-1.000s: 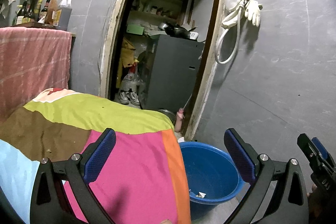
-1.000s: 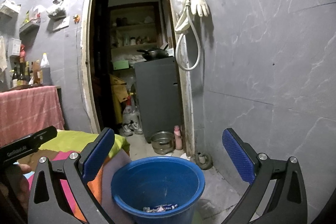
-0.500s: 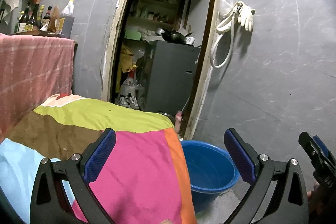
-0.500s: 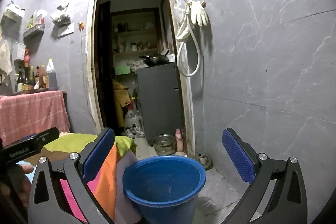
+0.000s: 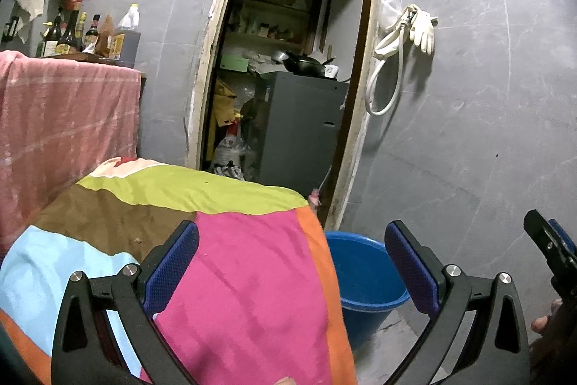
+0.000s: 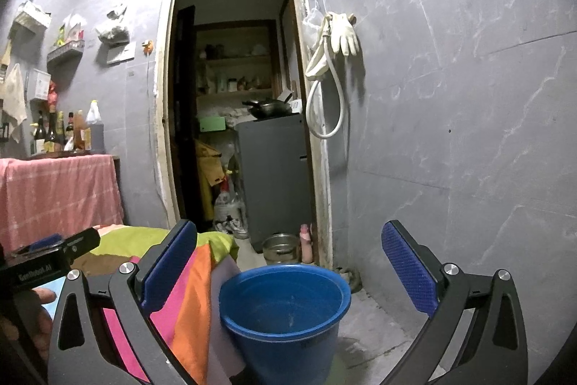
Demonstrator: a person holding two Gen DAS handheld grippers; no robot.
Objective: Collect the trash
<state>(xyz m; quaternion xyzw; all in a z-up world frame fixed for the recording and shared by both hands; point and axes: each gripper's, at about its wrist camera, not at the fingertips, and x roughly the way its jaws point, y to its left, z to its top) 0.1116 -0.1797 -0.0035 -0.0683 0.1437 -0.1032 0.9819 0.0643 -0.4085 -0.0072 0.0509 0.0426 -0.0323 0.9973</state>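
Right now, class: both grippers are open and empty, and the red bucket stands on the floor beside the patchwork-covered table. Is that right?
One detail is wrong: the bucket is blue, not red, as the right wrist view shows plainly. The rest holds: the left gripper and right gripper are open and empty, and the bucket stands on the floor beside the patchwork-covered table.

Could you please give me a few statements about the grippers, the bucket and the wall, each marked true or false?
1. Both the left gripper and the right gripper are open and hold nothing. True.
2. The blue bucket lies tipped on its side. False: it stands upright on the floor.
3. White gloves hang on the wall right of the doorway. True.
4. The bucket sits on the colourful cloth. False: it stands beside it.
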